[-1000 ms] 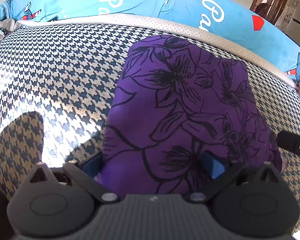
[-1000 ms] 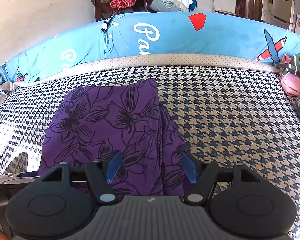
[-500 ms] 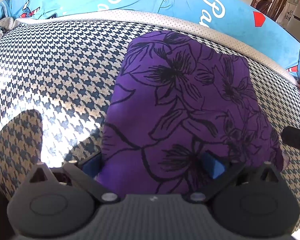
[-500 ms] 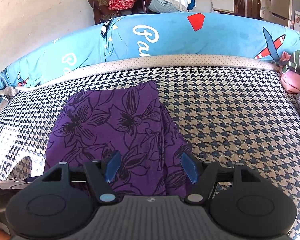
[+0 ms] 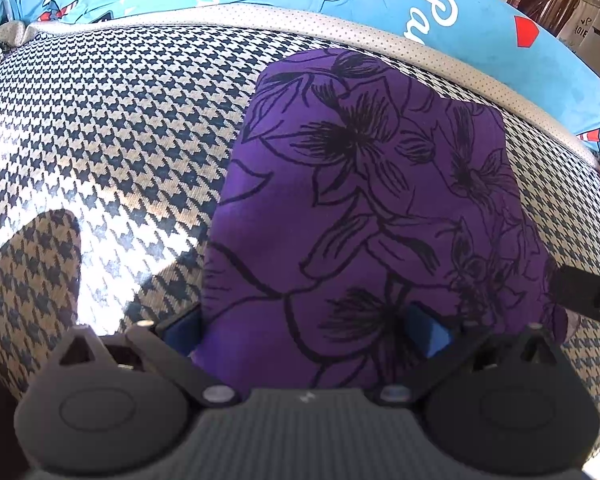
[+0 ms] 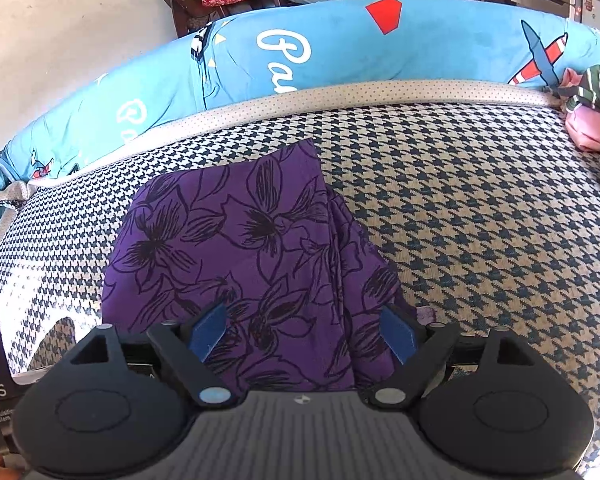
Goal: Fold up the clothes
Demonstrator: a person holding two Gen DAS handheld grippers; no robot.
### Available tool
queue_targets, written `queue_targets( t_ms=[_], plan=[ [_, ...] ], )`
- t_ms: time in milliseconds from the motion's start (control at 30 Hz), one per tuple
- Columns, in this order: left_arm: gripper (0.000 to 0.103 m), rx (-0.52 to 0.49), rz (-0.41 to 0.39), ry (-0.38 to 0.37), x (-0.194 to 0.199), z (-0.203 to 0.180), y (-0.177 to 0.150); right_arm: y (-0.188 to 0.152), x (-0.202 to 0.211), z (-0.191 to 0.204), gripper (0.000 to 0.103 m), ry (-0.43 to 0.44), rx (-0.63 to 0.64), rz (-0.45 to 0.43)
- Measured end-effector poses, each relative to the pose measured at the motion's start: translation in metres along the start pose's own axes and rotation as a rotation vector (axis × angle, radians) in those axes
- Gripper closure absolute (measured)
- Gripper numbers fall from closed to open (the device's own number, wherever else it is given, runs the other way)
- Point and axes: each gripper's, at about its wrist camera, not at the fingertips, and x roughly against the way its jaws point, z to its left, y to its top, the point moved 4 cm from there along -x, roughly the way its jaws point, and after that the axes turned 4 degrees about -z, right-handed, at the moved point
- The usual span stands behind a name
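Houndstooth weave covered the bed [image 5: 112, 128], the largest thing in view, with a blue bolster [image 6: 380, 52] along its far edge and a small heap of pink and striped clothes [image 6: 588, 120] at the far right. On the weave lay the purple cloth [image 5: 360, 208], printed with black flowers and already folded to a rough rectangle, its near edge running under both claws and its far edge stopping short of the dotted border. The right side looked less tidy: a lower layer stuck out past the top one there, with a small pale bit just beyond it. The left gripper [image 5: 304, 328] was spread wide, its blue pads [image 5: 428, 332] over the cloth's near-left part and holding nothing. The right gripper [image 6: 304, 332] was spread as well, over the near-right part, also empty. Whether either touched the fabric could not be told. The risk, as I judged it, lay in the next pinch: thin stacked layers could let a claw catch only the top sheet, so a lift would peel the fold open. Uneven grips could skew the edges, and the loose right layer could slide further out.
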Motion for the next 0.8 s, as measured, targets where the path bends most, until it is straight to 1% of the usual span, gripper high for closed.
queue_targets(
  t_ms=[400, 700, 800],
  plan=[
    [0.0, 0.003, 0.01, -0.002, -0.004, 0.005, 0.003, -0.004, -0.005, 0.006, 0.018, 0.002, 0.008, 0.037],
    [0.0, 0.0, 0.01, -0.002, -0.006, 0.013, 0.005, -0.003, -0.005, 0.004, 0.018, -0.001, 0.003, 0.036],
    [0.0, -0.001, 0.008, 0.0, -0.005, 0.008, 0.003, 0.0, -0.003, 0.001, 0.018, -0.021, -0.005, 0.009]
  ],
)
